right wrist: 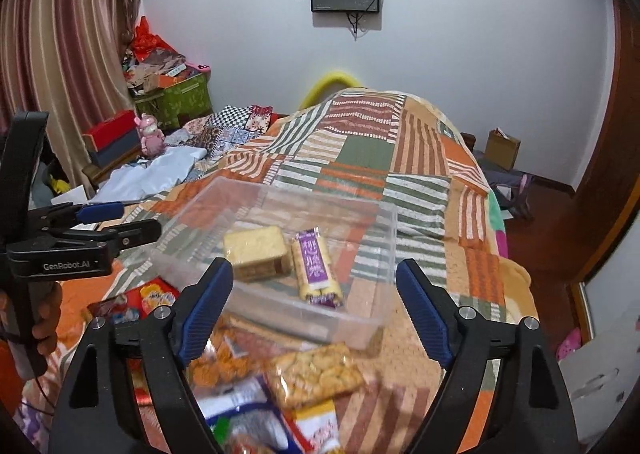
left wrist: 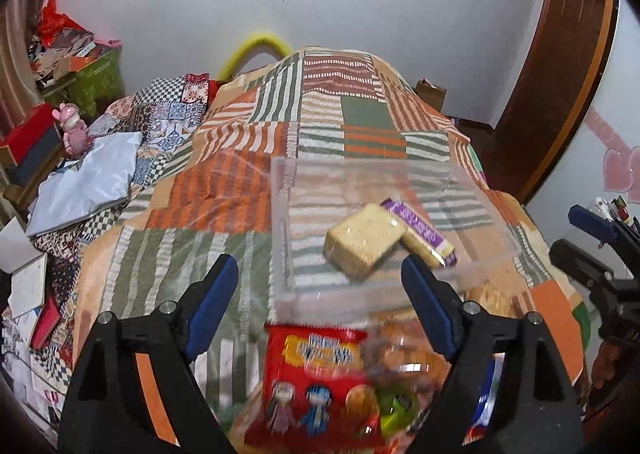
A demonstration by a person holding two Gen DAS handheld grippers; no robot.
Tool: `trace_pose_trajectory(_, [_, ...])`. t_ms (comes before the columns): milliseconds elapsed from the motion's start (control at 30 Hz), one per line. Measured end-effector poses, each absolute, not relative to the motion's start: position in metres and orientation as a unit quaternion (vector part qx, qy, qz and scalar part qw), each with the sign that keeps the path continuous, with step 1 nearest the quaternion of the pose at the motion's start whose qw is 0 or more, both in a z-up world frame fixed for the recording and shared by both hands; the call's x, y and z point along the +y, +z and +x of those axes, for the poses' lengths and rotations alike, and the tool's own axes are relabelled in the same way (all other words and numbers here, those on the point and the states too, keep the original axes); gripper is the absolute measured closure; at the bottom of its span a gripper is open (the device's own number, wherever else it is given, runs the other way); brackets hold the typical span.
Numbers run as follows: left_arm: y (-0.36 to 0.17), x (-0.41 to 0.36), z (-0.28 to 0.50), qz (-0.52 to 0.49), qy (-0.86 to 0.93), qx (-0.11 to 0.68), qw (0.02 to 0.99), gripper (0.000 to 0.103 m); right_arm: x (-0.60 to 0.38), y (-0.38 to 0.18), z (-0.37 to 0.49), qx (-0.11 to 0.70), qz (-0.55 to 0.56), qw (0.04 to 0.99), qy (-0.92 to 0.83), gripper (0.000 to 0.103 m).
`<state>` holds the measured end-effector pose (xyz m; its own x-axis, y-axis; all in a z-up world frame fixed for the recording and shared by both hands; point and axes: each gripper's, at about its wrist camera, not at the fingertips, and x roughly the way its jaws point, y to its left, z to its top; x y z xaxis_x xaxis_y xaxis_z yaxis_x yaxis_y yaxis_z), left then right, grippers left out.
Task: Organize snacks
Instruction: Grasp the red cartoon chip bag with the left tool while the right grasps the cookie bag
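Note:
A clear plastic bin [left wrist: 280, 222] [right wrist: 384, 254] sits on the patchwork bedspread. Inside lie a yellow wrapped cake [left wrist: 364, 240] [right wrist: 256, 250] and a purple-labelled biscuit pack [left wrist: 424, 232] [right wrist: 316, 266]. In front of the bin lies a loose heap of snacks: a red cartoon packet [left wrist: 316, 382] [right wrist: 156, 296], a clear bag of crackers [right wrist: 316, 372], a blue-white packet [right wrist: 248, 410]. My left gripper [left wrist: 320, 306] is open and empty above the red packet. My right gripper [right wrist: 314, 310] is open and empty above the heap, near the bin's front wall.
The bedspread [left wrist: 248, 158] [right wrist: 420, 158] covers the bed and drops off at the right edge. Clutter, boxes [right wrist: 112, 134] and a pink toy [left wrist: 74, 132] lie at the left. The left gripper also shows at the left of the right wrist view [right wrist: 100, 222].

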<state>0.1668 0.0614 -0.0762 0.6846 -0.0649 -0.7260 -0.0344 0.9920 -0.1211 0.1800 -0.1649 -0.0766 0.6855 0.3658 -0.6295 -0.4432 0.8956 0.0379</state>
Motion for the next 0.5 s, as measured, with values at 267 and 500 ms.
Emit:
trace_pose_trajectory(267, [-0.103, 0.065, 0.137, -0.060, -0.007, 0.429, 0.901, 0.016, -0.180, -0.095, 0.164, 0.357, -0.041, 0.910, 0.209, 0.021])
trace_pose_trajectory(500, [-0.132, 0.055, 0.126, -0.042, -0.023, 0.462, 0.886, 0.016, -0.192, -0.122, 0.169, 0.399, -0.024, 0.895, 0.199, 0.021])
